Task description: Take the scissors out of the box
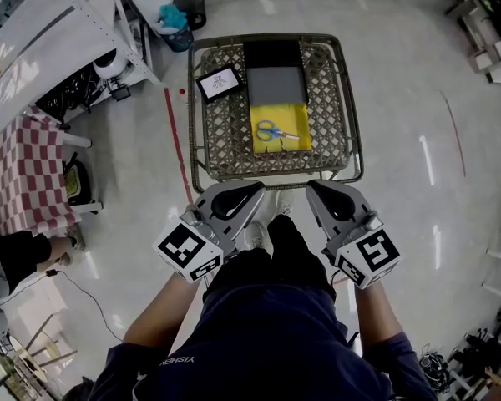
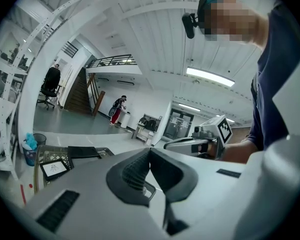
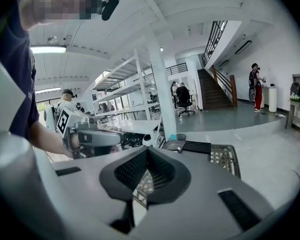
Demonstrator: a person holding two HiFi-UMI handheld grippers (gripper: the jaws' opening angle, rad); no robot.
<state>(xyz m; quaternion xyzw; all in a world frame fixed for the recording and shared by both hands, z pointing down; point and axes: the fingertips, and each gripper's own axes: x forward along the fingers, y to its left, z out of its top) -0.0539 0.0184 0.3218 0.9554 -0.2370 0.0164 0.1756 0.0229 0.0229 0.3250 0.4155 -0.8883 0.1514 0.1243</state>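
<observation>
- Head view: I see the scissors point(image 1: 275, 131) lying in the yellow box point(image 1: 285, 114) on the mesh table point(image 1: 225, 136). They are straight ahead of both grippers and well apart from them. Their long axis runs across my view, with the blue handles toward the left side and the blades toward the right. The left gripper point(image 1: 250, 192) and the right gripper point(image 1: 316, 192) are side by side before the near edge of the table. The scissors lie ahead, between the two, and I judge the handles a little nearer to the left one.
- Left gripper view: the jaws are pressed together, with nothing between them. The box does not show here; only a corner of the table appears at the left.
- Right gripper view: the jaws are also together and empty. The mesh of the table appears behind them, and the scissors are hidden.
</observation>
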